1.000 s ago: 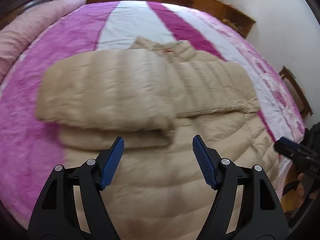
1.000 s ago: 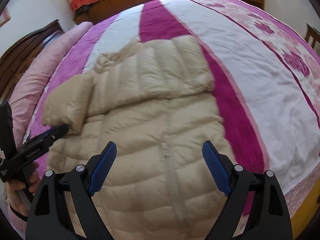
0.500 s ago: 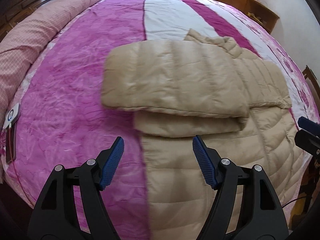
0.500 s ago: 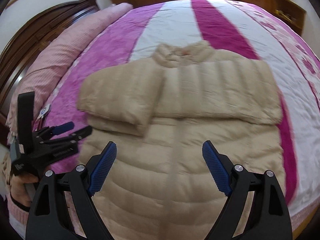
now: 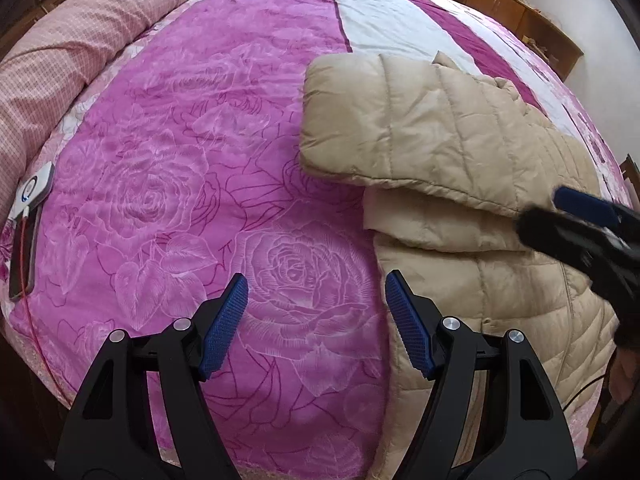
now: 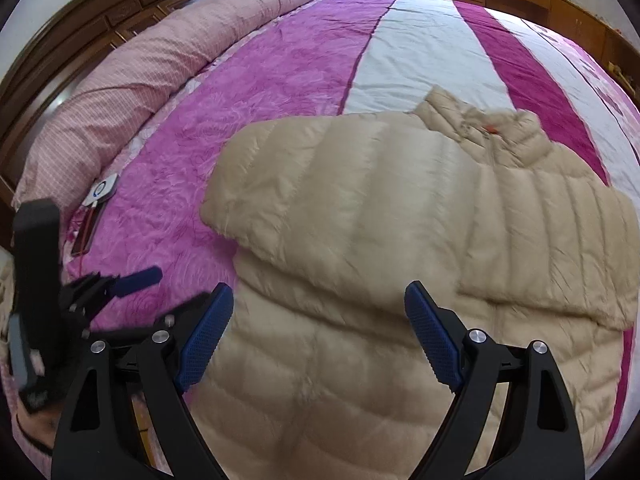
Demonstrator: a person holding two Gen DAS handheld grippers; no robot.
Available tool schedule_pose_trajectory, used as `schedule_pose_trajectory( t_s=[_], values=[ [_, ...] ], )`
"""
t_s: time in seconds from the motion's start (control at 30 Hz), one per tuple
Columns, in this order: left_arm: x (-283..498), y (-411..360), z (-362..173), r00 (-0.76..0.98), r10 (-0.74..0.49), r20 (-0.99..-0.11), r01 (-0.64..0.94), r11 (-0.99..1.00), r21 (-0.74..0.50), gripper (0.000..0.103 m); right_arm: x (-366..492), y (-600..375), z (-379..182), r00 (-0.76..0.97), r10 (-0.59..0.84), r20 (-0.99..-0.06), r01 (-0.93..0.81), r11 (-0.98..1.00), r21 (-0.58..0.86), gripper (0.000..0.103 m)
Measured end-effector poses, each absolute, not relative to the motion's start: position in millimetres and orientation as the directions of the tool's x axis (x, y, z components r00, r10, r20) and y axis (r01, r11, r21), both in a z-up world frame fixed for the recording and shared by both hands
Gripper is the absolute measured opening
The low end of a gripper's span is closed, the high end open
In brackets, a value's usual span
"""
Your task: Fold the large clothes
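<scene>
A beige quilted down jacket lies flat on the bed, both sleeves folded across its chest and its collar pointing away. In the left wrist view the same jacket fills the right half. My left gripper stands open above the pink bedspread, just left of the jacket's side edge, holding nothing. My right gripper is open above the jacket's lower body, nothing between its fingers. The right gripper's blurred black body enters the left wrist view from the right. The left gripper shows at the lower left of the right wrist view.
The bedspread is pink with rose patterns, with white and magenta stripes farther off. A rolled pink checked quilt lies along the dark wooden headboard. A small white device with a red cable lies near the bed's left edge.
Both grippers have swung to the left over the bed; the jacket has slid right in both views. The jacket itself has not moved, and both grippers stayed open.
</scene>
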State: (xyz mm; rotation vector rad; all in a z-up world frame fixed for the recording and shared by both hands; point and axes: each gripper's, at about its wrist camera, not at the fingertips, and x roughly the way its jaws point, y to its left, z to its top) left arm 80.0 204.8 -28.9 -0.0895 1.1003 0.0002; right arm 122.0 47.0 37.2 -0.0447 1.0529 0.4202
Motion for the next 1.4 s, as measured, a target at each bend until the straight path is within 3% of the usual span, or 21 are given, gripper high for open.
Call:
schedule_pose_trajectory(
  t_s=[0.3,0.37,0.43,0.53,0.77,1.0,1.17,1.4],
  values=[
    [79,212,-47,0.434,-0.068,-0.899,-0.058,0.993,-0.103,0.071,150,73,10,0.417,0.261,-0.871,-0.358,0.927,0.107,0.083],
    [78,212,-47,0.437,-0.062,-0.897,-0.061,0.993,-0.099,0.071,152,73,4,0.421,0.243,-0.874,-0.354,0.931,0.088,0.068],
    [77,212,-46,0.441,-0.064,-0.895,-0.061,0.993,-0.101,0.071,151,71,2,0.414,0.251,-0.875,-0.358,0.929,0.097,0.038],
    [75,210,-42,0.453,-0.069,-0.889,-0.057,0.993,-0.106,0.071,147,61,11,0.429,0.27,-0.862,-0.349,0.93,0.118,0.011],
    [73,200,-25,0.489,-0.075,-0.869,-0.031,0.994,-0.103,0.071,126,20,58,0.503,0.365,-0.784,-0.354,0.914,0.199,0.007],
    [77,177,-5,0.519,-0.101,-0.849,0.002,0.993,-0.117,0.071,110,-56,89,0.585,0.34,-0.737,-0.257,0.939,0.229,0.006],
    [84,152,6,0.542,-0.111,-0.833,0.038,0.993,-0.108,0.071,109,-113,86,0.594,0.304,-0.745,-0.146,0.951,0.272,0.006],
    [102,110,1,0.531,-0.115,-0.839,0.089,0.993,-0.08,0.071,115,-173,40,0.533,0.306,-0.789,-0.006,0.934,0.358,0.007]
  ],
)
